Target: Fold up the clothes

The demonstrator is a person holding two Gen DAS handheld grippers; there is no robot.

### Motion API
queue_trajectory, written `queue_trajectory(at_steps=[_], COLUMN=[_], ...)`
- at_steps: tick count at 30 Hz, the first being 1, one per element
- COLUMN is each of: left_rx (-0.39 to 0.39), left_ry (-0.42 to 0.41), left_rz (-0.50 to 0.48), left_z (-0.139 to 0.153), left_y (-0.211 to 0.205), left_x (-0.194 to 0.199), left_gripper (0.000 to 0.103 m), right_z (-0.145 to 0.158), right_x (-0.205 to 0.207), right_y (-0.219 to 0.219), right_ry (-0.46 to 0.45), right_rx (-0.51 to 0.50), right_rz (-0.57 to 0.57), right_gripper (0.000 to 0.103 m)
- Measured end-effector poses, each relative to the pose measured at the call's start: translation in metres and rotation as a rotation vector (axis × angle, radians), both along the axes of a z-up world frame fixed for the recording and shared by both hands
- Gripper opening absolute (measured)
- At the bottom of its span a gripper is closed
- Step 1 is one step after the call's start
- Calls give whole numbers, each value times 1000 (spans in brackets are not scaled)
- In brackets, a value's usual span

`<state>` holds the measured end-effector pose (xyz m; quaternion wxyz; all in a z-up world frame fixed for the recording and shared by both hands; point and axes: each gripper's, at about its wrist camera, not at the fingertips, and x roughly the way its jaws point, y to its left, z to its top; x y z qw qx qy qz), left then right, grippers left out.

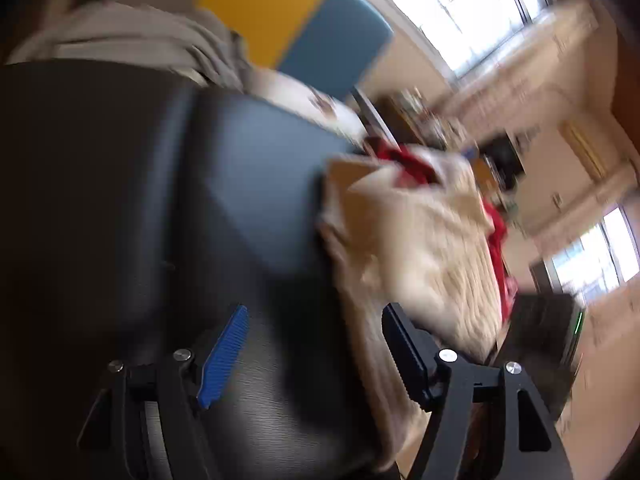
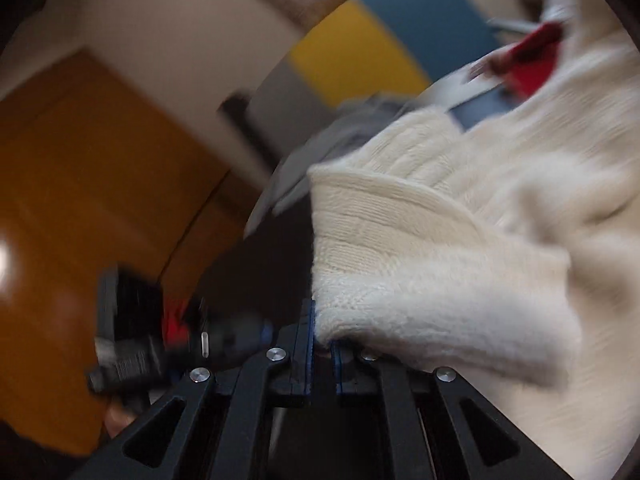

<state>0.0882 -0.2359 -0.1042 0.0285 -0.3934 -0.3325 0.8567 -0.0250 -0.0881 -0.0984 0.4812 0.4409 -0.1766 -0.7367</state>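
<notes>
A cream knitted sweater (image 1: 420,248) lies over the right side of a dark table (image 1: 248,184), its edge hanging down by the black right finger (image 1: 404,352). My left gripper (image 1: 316,344) is open above the table beside that edge, and its pads grip nothing. In the right wrist view my right gripper (image 2: 322,322) is shut on a ribbed fold of the cream sweater (image 2: 440,248), which bunches up to the right. The left gripper (image 2: 132,340) shows as a blur at the lower left.
A red garment (image 1: 412,164) lies under the sweater's far end, and a grey garment (image 1: 140,40) is heaped at the table's far left. Behind stands a yellow and blue panel (image 1: 304,28). An orange wall (image 2: 80,184) fills the left of the right wrist view.
</notes>
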Motion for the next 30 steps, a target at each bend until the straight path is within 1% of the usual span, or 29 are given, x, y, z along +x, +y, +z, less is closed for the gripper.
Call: queue_trajectory(at_steps=[2,4,5,7,8,9,11,12,15,18,19,21,24,26,27,28,30], left_rx=[-2,-9,-12,-27,-41,-52,-72,-82,-112,-136,-158,-166,-193,-262,-307,-352,-461], left_ry=[4,-1,-7,-25,-39,-41,-32,-27,3,19,8,-19,-89,-139,-148,-157,-181], left_rz=[52,90,99,98,88,72,32,12,-64,-143,-152,-175,-212,-236,-245,-253,-258], left_z=[5,7,5,1,-1,-1,1,2,10,13,8,-5,-33,-51,-56,-62,-65], left_y=[-19,-35,-39,-41,-39,-36,-27,-23,-10,10,18,27,39,49,53,56,61], left_x=[12,21,24,22,19,12,-4,-13,-39,-78,-95,-119,-147,-155,-153,-152,-147], left_gripper=[71,71,71,71,71,71,71,71,71,72,72,71,71,71,69,69,68], right_z=[-15,-25,-25,-20,-16,-11,-21,-22,-22,-22,-23,-25,-38,-48,-49,-49,-51], right_x=[18,30,31,33,33,32,46,46,36,22,17,6,-5,-5,-4,-3,-1], right_y=[-35,-65,-71,-74,-70,-64,-19,-5,30,62,72,89,101,103,98,93,83], right_ry=[-7,-18,-23,-22,-22,-14,5,10,6,16,22,27,1,-12,-5,1,14], right_rx=[58,119,133,146,149,159,190,205,242,284,299,322,361,383,374,365,348], right_rz=[57,110,129,152,153,140,95,61,-50,-156,-188,-245,-283,-285,-275,-265,-245], right_gripper=[10,21,24,44,50,57,58,58,61,61,62,65,71,73,80,89,94])
